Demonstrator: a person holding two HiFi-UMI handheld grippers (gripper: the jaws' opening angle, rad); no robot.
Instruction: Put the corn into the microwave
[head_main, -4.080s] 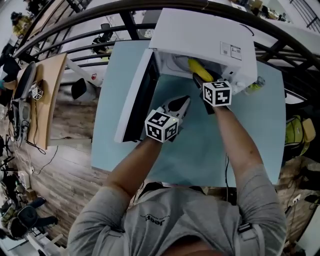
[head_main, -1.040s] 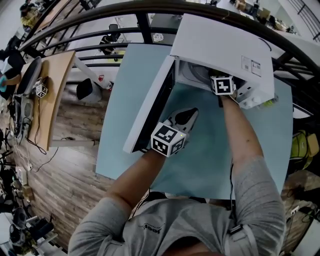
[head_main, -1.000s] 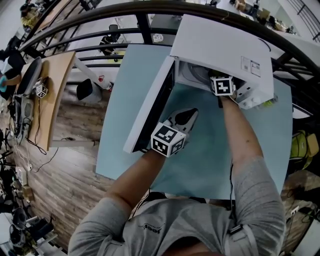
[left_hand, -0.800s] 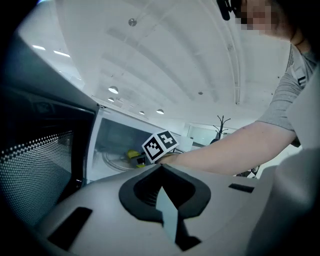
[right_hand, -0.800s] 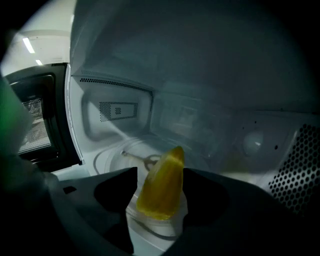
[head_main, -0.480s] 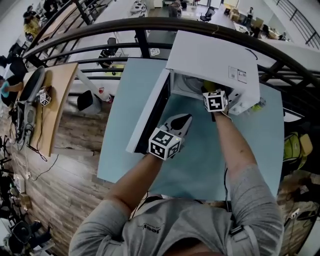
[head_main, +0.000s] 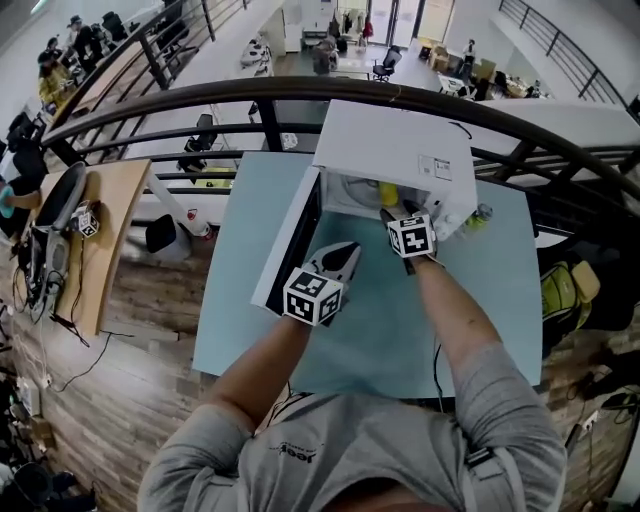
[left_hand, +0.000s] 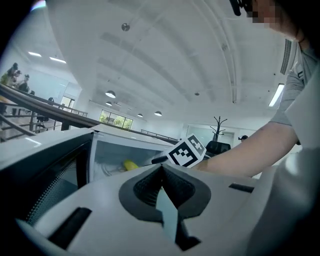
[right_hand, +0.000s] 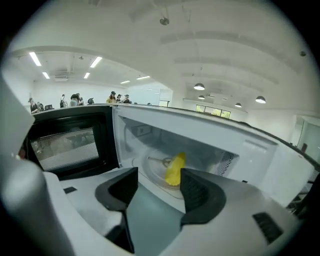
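The corn (right_hand: 173, 170) lies inside the microwave (head_main: 400, 150), at 12 o'clock from the right tool (right_hand: 157, 186), whose jaws gape empty. The left tool (left_hand: 161, 180), closed on nothing, hovers by the open door (head_main: 290, 240), probably to shut it.

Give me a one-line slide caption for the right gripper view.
Right claw, open and empty, faces the corn lying on the turntable inside the open microwave.

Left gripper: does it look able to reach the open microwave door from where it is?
Probably yes. The left gripper, jaws shut, hangs right beside the open door with nothing between them. The right gripper, open and empty, sits before the microwave holding the corn.
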